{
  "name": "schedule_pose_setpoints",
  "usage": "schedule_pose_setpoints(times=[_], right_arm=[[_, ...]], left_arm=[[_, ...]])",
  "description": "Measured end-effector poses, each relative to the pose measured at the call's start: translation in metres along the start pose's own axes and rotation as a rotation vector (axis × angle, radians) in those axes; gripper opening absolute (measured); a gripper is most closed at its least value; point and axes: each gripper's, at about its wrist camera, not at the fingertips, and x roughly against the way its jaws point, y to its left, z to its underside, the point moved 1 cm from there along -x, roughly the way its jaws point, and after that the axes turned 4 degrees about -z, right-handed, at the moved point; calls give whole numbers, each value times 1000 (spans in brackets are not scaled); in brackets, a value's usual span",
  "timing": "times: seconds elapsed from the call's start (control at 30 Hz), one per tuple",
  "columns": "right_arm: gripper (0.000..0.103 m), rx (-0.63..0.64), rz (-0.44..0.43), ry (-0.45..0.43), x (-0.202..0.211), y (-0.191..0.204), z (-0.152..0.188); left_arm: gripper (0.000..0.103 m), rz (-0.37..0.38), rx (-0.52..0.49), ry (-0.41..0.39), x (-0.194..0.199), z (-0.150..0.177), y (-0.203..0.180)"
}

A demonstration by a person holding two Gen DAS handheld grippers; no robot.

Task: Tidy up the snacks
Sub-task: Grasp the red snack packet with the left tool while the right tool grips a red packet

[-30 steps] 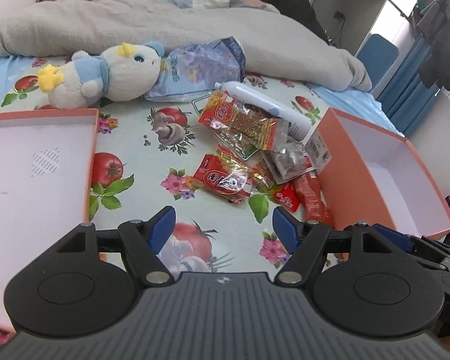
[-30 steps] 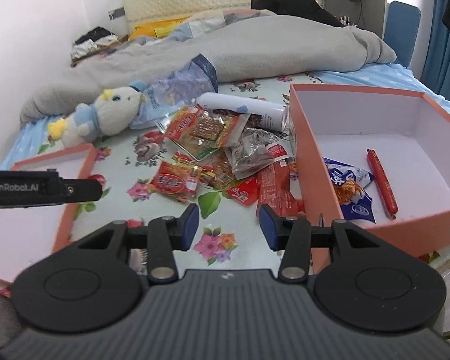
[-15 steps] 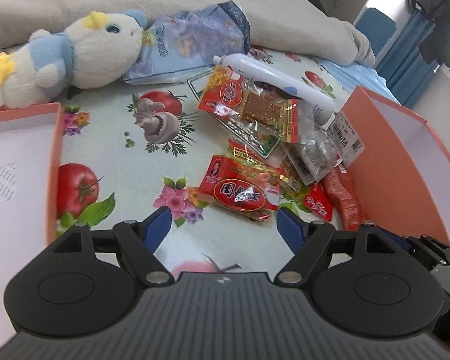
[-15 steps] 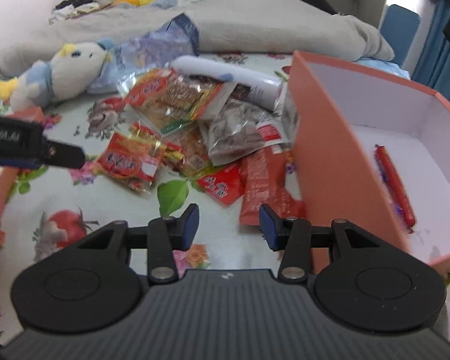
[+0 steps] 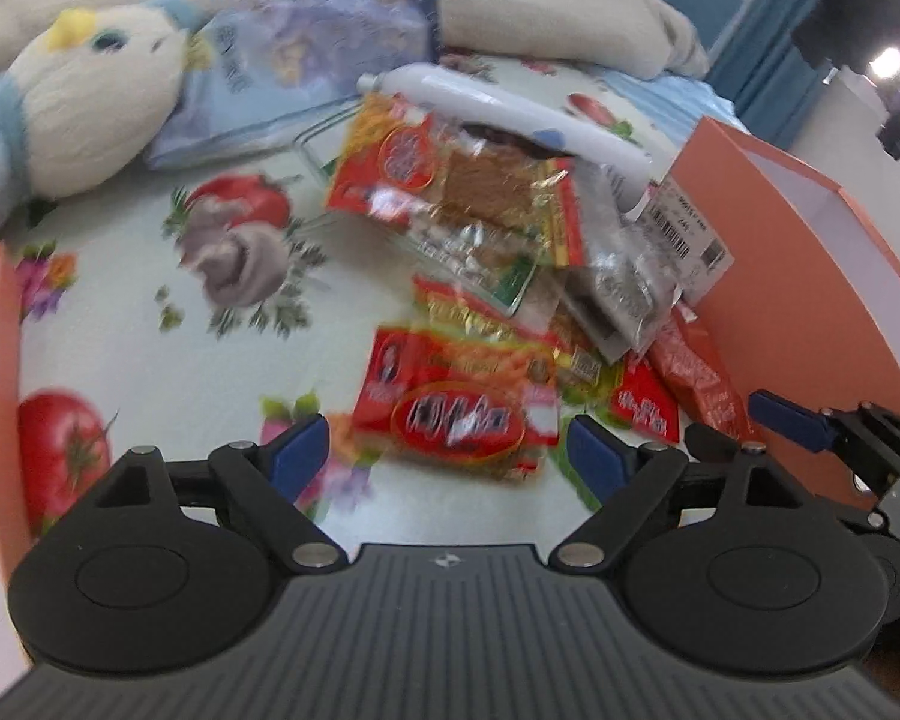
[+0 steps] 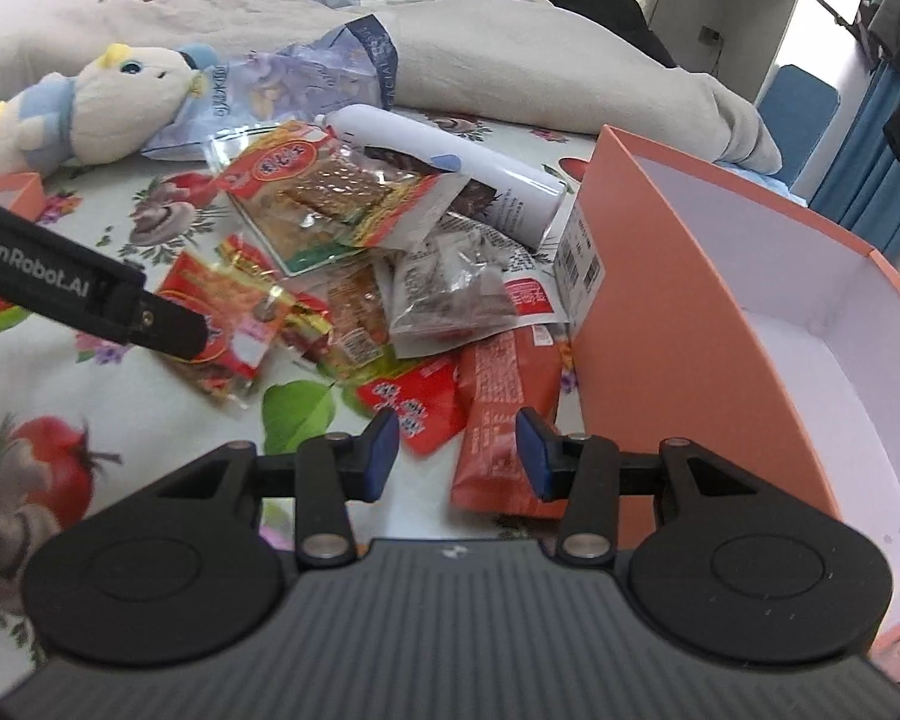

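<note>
Reaching, left: our left gripper [image 5: 447, 450] has its jaws wide apart, with the red snack packet [image 5: 459, 414] just ahead between them, its long axis crosswise.
Right: right gripper [image 6: 457, 450], jaws apart and empty, over the orange-red pouch [image 6: 501, 402] beside the orange box [image 6: 678, 312].
Look: glossy, crinkled, flat on the bed.

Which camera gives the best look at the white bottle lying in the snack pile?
The right wrist view: the white bottle is sharp there, printed label visible. The left wrist view shows it motion-blurred, partly hidden behind packets.
</note>
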Motion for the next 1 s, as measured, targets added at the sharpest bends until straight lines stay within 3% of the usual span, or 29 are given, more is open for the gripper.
schedule_pose_setpoints(times=[0.07, 0.23, 0.5, 0.77, 0.9, 1.0], right_arm=[[45, -14, -5, 0, -4, -3, -2], [45, 28, 20, 1, -13, -3, -4], [45, 89, 59, 9, -25, 0, -3], [46, 116, 90, 40, -34, 4, 1], [45, 126, 95, 46, -35, 6, 2], [37, 133, 105, 54, -34, 5, 4]], left_arm=[[89, 19, -4, -35, -1, -4, -1], [89, 54, -25, -31, -14, -12, -2], [89, 41, -121, 18, -36, -10, -4], [87, 15, -209, -8, -38, -2, -12], [79, 3, -222, -19, -36, 1, -15], [71, 2, -206, -28, -33, 4, -14]])
